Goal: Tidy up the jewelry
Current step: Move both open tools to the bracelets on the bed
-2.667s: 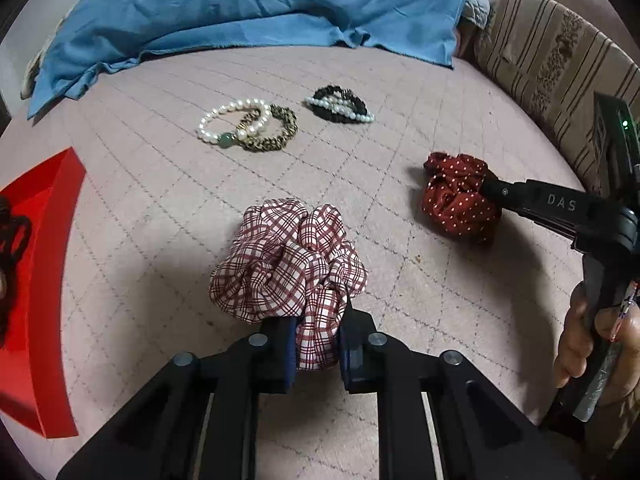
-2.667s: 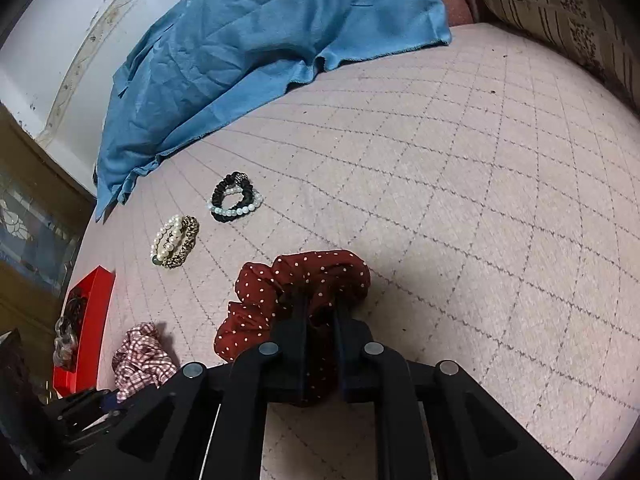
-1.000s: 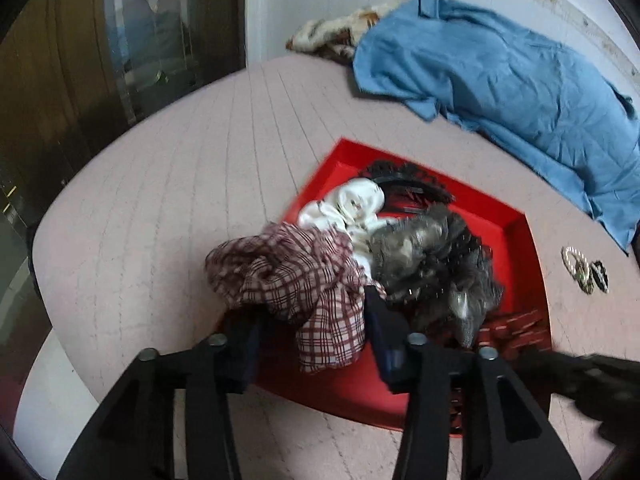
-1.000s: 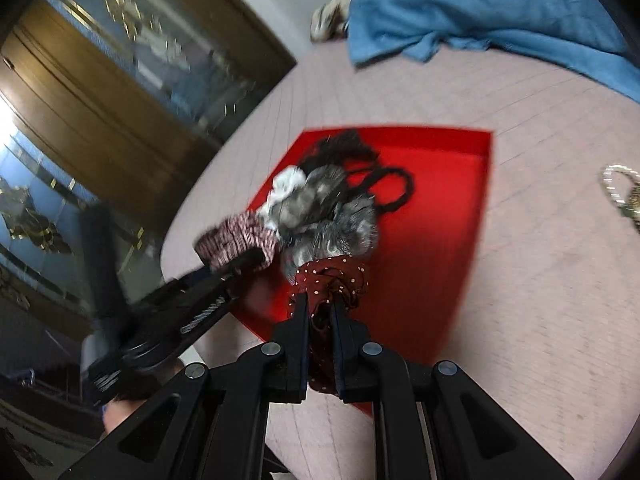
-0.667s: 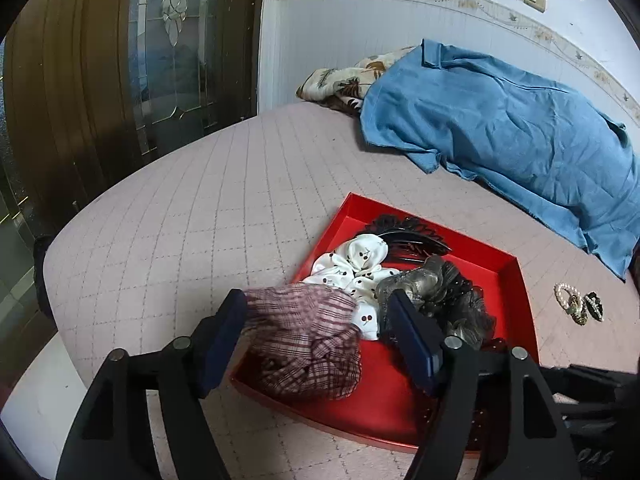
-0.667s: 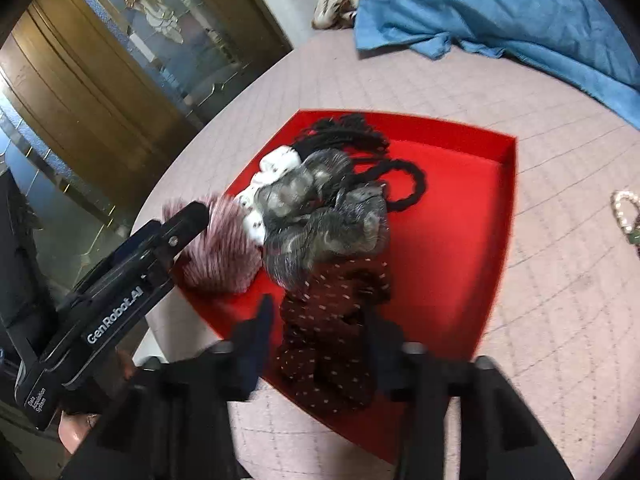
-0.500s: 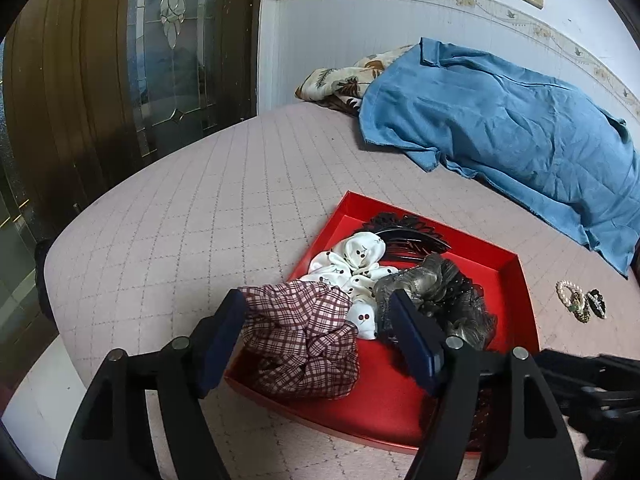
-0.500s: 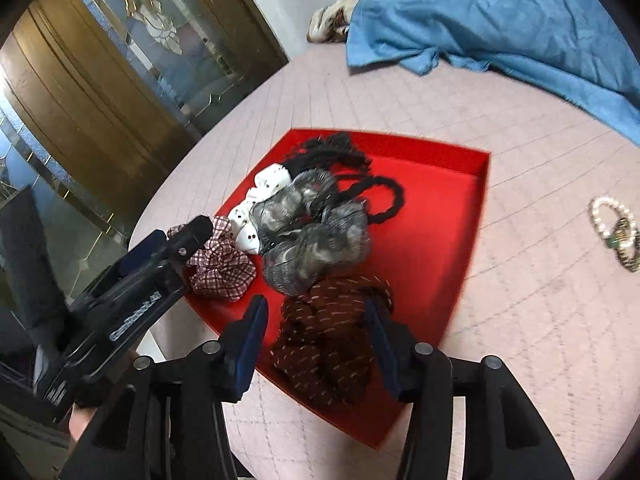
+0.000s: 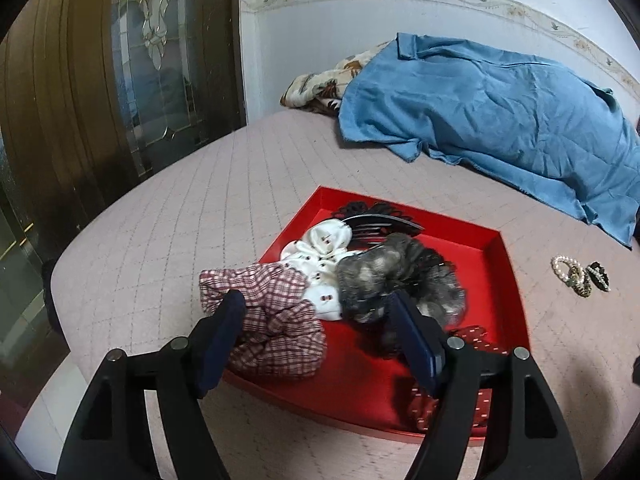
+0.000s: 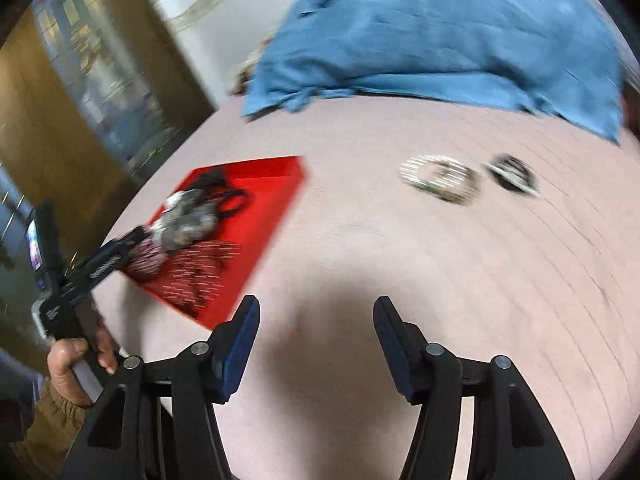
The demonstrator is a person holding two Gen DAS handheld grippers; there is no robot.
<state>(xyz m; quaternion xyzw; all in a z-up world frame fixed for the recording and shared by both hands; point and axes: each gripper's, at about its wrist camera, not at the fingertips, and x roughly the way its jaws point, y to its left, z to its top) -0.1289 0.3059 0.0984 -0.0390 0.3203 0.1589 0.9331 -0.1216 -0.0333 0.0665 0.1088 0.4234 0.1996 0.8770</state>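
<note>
In the left wrist view a red tray (image 9: 496,264) holds a plaid scrunchie (image 9: 276,320) draped over its near left rim, a white scrunchie (image 9: 320,252), a grey scrunchie (image 9: 392,276), a black comb (image 9: 376,220) and a dark red dotted scrunchie (image 9: 476,340). My left gripper (image 9: 314,304) hangs open just above the plaid scrunchie, its pads clear of it. Pearl and dark bracelets (image 9: 576,274) lie on the bed to the right. In the blurred right wrist view my right gripper (image 10: 318,308) has its jaws opening over bare bedcover with nothing between them. The tray (image 10: 276,184) is to its left and the bracelets (image 10: 440,176) lie ahead.
A blue cloth (image 9: 500,112) covers the far side of the pink quilted bed (image 9: 180,220). A wooden door with glass panels (image 9: 120,80) stands at the left past the bed's edge. A hand (image 10: 76,360) holds the left gripper (image 10: 132,240) at the tray's near corner.
Both grippers opened and let their scrunchies drop into the red tray. The left one drew back a little. The right one swung away to the right, over the bedcover toward the bracelets.
</note>
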